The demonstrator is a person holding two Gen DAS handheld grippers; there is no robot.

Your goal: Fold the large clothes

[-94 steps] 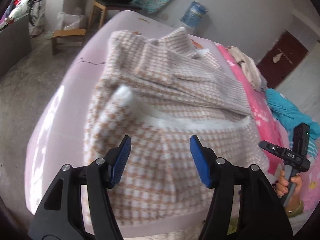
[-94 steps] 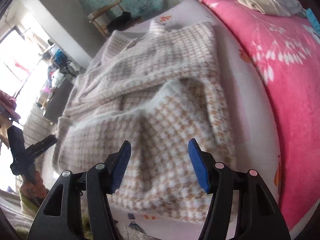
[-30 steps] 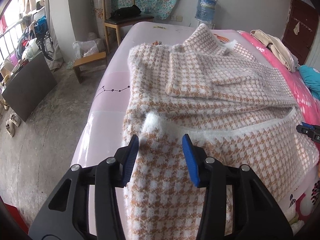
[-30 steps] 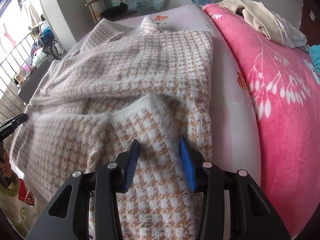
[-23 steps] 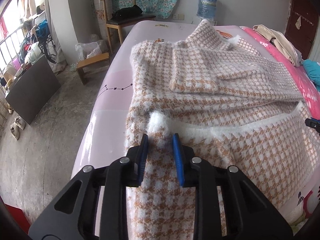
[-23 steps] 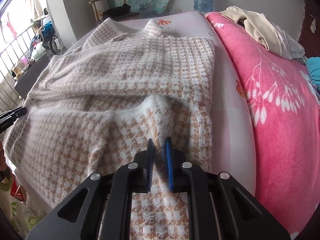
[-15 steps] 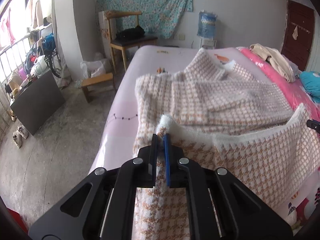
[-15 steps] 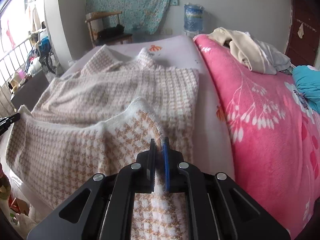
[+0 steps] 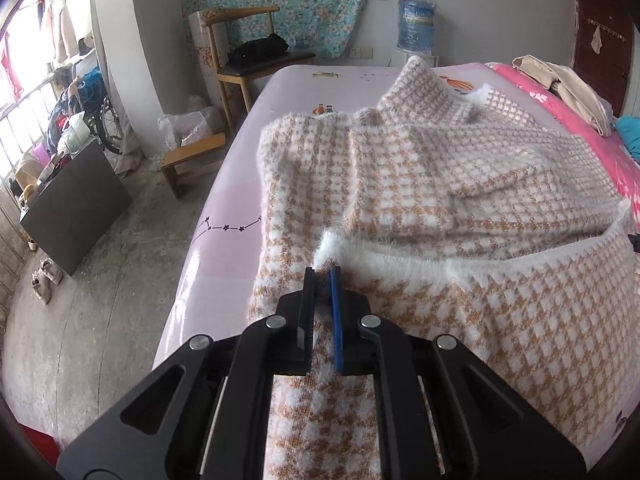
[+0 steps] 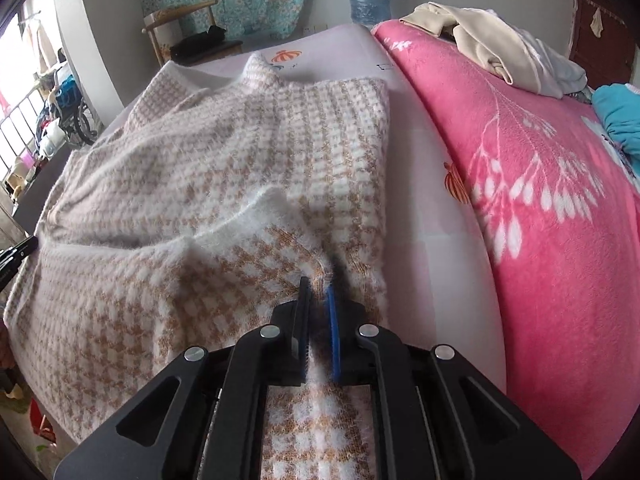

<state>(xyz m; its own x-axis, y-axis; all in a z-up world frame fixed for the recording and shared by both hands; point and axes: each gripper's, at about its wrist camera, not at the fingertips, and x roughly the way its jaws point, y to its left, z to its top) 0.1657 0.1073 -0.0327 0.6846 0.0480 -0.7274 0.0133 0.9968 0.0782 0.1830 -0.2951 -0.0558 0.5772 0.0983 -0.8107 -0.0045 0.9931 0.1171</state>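
The sweater (image 9: pixel 460 168) lies on the bed (image 9: pixel 240 184), collar toward the frame's top, hem nearest. Left hand-held gripper (image 9: pixel 322 276) and right hand-held gripper (image 10: pixel 316 284) each pinch a hem corner.

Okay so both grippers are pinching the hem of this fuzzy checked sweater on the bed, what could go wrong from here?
1. The left gripper and right gripper each pinch only a thin bit of the sweater; the fluffy knit may slip out mid-fold.
2. The sleeve folded across the body may shift if the hem drags over it.
3. The sweater lies close to the mattress edge; a loose side could slide off.
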